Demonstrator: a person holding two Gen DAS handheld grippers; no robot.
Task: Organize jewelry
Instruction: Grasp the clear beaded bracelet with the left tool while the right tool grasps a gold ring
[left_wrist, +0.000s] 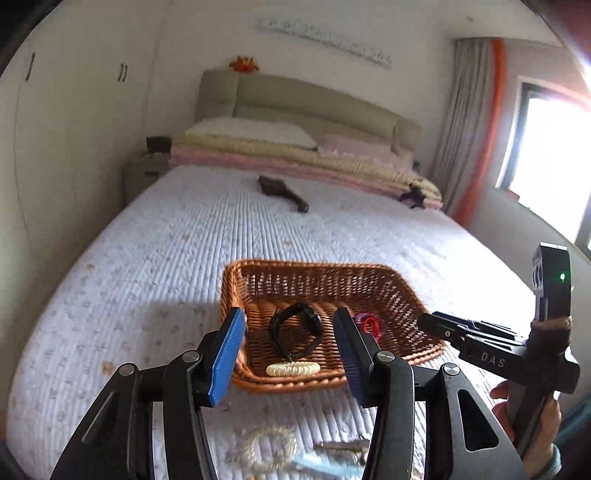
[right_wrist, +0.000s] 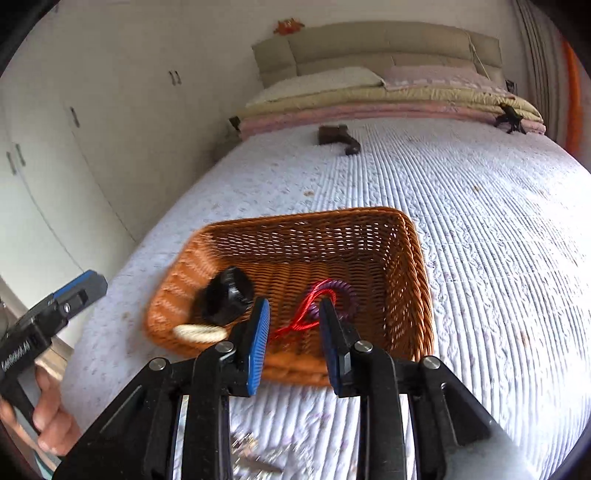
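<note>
A brown wicker basket (left_wrist: 388, 280) (right_wrist: 417, 266) sits on the bed. In it lie a black watch (left_wrist: 295, 326) (right_wrist: 229, 295), a cream spiral hair tie (left_wrist: 293, 369) (right_wrist: 199, 332), and a red cord with a purple spiral tie (left_wrist: 367, 323) (right_wrist: 332, 295). My left gripper (left_wrist: 291, 350) is open and empty above the basket's near edge. My right gripper (right_wrist: 293, 332) is open and empty over the basket's near side, with the red cord seen between its fingers. A pale bead bracelet (left_wrist: 271, 446) and metallic pieces (left_wrist: 343, 448) (right_wrist: 255, 454) lie on the quilt below the grippers.
The bed's white quilt (left_wrist: 147, 266) stretches to folded blankets and pillows (left_wrist: 295, 147) at the headboard. A dark brush-like object (left_wrist: 282, 192) (right_wrist: 340, 138) lies mid-bed. Wardrobes stand at the left and a window (left_wrist: 546, 155) at the right.
</note>
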